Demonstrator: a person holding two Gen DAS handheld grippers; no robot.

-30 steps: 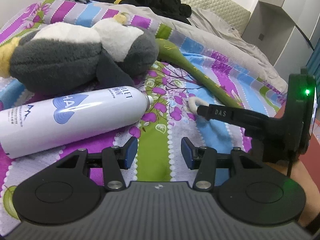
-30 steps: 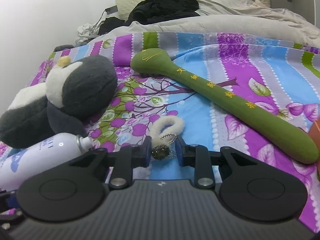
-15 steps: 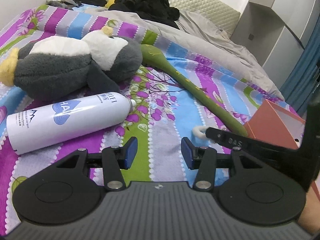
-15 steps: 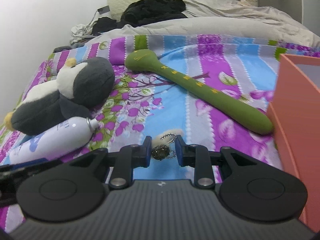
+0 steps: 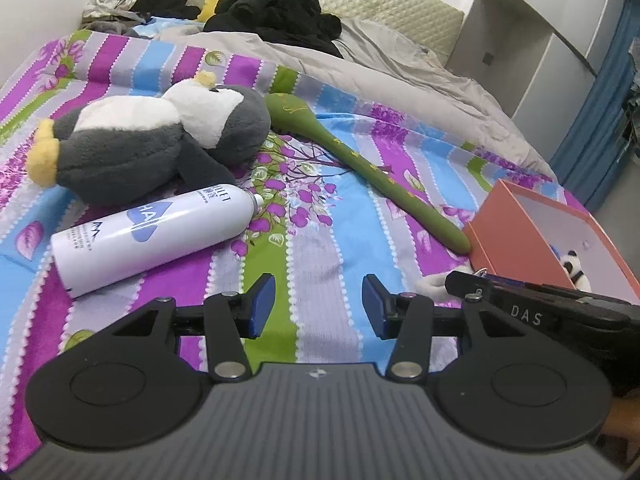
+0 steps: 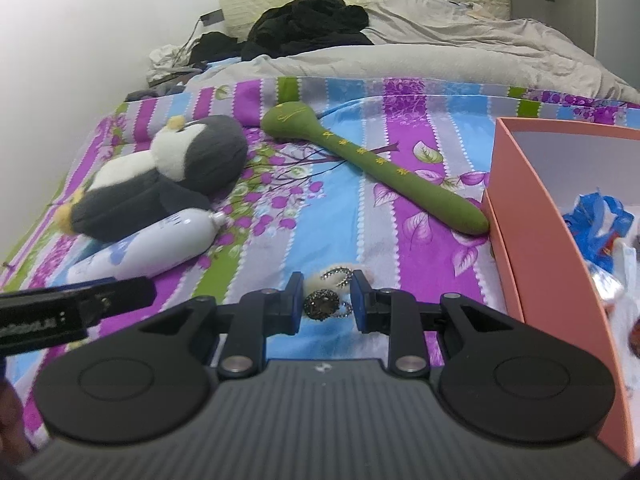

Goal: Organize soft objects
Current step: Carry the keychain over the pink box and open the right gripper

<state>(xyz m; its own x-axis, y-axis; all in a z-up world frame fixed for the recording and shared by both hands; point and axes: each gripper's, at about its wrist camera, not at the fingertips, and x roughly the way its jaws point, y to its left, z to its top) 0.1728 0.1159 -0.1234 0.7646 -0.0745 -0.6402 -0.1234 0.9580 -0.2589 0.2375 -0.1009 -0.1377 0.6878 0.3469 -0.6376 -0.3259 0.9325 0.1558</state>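
Both tools differ: your right tool (image 6: 327, 301) pinches a fluffy cream charm (image 6: 326, 305) with beaded metal trim; your left tool (image 5: 318, 305) gapes empty.

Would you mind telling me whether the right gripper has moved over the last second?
Yes. Holding the fluffy keychain, the right gripper has travelled rightward along the bed: the green massage stick slid left in its view and the orange box appeared alongside.
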